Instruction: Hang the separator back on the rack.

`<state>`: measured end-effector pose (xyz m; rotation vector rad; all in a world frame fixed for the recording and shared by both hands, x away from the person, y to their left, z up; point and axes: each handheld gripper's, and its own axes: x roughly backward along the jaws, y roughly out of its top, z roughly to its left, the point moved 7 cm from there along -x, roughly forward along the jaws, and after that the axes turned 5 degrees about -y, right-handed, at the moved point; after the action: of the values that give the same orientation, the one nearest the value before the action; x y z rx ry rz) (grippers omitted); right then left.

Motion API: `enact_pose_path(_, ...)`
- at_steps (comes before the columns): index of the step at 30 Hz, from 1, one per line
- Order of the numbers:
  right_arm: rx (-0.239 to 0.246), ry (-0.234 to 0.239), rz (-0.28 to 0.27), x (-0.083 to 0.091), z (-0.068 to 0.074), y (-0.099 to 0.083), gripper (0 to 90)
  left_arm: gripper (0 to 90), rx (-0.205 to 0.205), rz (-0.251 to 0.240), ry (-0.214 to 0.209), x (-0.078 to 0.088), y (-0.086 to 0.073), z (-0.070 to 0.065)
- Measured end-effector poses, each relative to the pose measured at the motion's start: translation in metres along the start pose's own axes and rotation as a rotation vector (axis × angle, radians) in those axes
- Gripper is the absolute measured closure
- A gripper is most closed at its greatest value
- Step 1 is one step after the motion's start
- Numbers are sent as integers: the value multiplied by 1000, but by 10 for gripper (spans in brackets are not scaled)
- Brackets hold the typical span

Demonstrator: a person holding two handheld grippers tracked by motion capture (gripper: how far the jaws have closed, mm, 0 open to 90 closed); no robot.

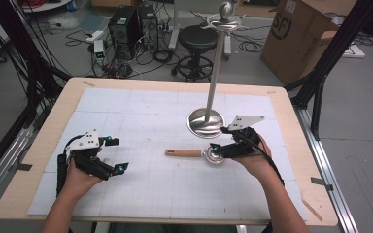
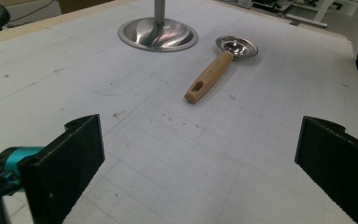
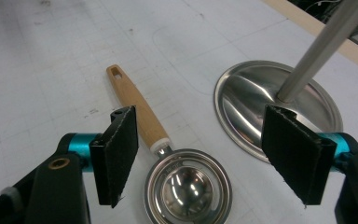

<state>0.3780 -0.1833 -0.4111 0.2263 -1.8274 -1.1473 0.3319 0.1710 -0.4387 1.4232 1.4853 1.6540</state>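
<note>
Hovering over a wooden-handled steel measuring spoon (image 3: pixel 168 163)
Right hand-held gripper (image 3: pixel 200 154) released astride its bowl (untouched); left hand-held gripper (image 2: pixel 196 163) released over bare bench (image 2: pixel 51 84).

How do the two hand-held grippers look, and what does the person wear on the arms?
Each gripper, left gripper and right gripper, is black with teal accents near the flat, rectangular black jaw pads, a grey three-cornered plate on top and a black trailing cable. Forearms are bare; no sleeves show.
</note>
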Motion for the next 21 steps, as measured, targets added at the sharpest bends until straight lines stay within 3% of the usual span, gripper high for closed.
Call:
enact_pose_path(8, 58, 28, 96, -18, 6, 7, 274, 19, -5, 4, 0, -1, 0, -1)
enact_pose_path(21, 131, 56, 185, -36, 11, 12, 276, 19, -5, 11, -1, -3, -1, -1)
